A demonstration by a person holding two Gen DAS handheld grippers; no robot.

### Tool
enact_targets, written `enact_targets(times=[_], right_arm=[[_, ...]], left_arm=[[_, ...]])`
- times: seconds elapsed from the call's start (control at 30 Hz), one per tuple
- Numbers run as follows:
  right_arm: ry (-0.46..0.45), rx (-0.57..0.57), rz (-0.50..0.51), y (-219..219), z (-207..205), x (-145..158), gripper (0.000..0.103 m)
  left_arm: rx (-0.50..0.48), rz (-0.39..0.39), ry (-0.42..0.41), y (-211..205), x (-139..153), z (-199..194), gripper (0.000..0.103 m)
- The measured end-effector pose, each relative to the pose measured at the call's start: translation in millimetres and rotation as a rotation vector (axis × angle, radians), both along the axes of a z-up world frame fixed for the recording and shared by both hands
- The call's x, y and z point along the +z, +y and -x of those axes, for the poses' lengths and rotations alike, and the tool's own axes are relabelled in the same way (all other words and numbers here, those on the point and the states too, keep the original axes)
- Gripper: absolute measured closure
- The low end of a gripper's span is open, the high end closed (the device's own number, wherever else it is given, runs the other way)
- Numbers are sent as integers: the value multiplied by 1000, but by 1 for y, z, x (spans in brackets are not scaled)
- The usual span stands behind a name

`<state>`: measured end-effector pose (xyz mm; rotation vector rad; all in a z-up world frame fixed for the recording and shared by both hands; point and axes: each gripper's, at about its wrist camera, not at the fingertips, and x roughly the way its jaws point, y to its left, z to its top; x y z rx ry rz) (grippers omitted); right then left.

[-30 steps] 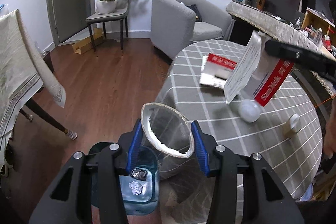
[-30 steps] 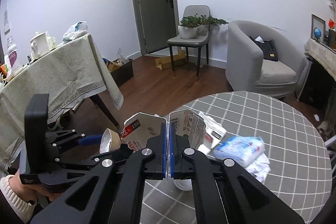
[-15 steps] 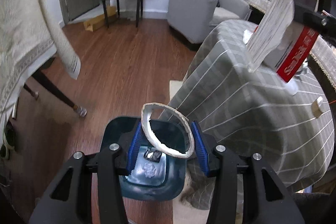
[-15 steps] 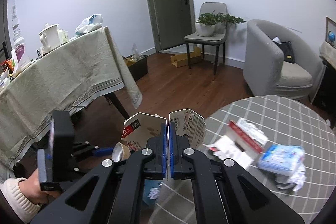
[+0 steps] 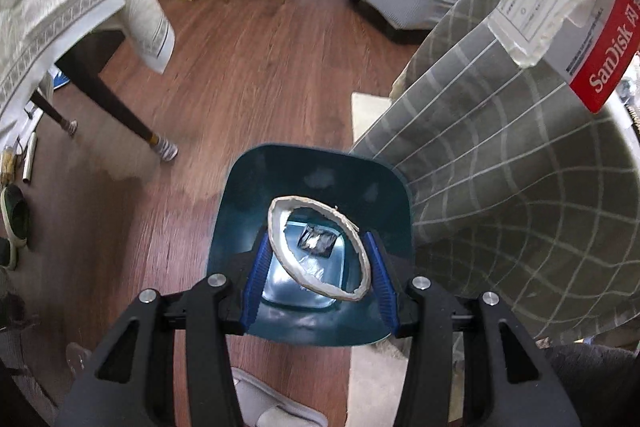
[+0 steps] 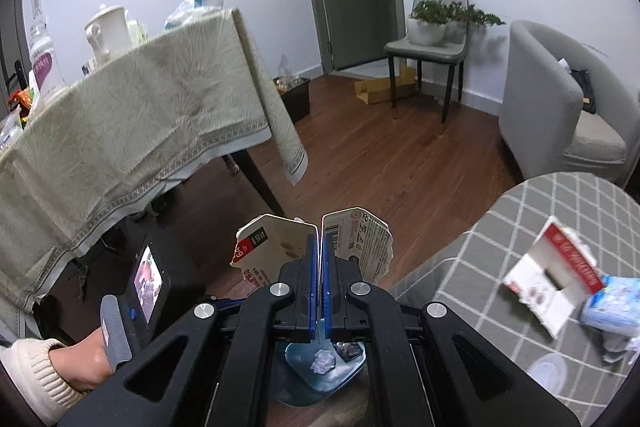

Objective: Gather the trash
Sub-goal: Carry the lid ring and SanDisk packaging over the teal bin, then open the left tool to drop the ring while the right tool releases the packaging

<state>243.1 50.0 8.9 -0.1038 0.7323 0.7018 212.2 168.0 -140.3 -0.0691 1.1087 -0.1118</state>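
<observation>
bin teal; tablecloth grey, white grid; floor red-brown wood; packaging red-and-white

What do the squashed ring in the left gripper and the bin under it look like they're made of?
Ring: probably cardboard or thick paper, matte off-white with a rough, frayed edge, bent into an oval between the pads. Bin: likely plastic, smooth dark teal, with glossy reflections on its inner walls.

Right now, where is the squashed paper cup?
Left wrist view, bottom centre: the paper cup is gripped between the left tool fingers, hanging directly over the open blue bin beside the checked tablecloth.
</observation>
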Motion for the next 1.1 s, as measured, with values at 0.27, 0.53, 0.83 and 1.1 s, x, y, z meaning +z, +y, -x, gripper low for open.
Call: enact_targets(times=[0.27, 0.53, 0.83, 1.1], right_arm=[[38, 24, 33, 26, -5, -19, 101], [114, 26, 75, 49, -17, -55, 101], [186, 19, 128, 66, -28, -94, 101], [242, 20, 166, 88, -34, -128, 101]], left_arm=[[4, -27, 67, 15, -25, 2, 42], [24, -39, 15, 35, -12, 12, 34], [66, -17, -144, 54, 39, 25, 34], [114, 18, -236, 70, 70, 36, 45]])
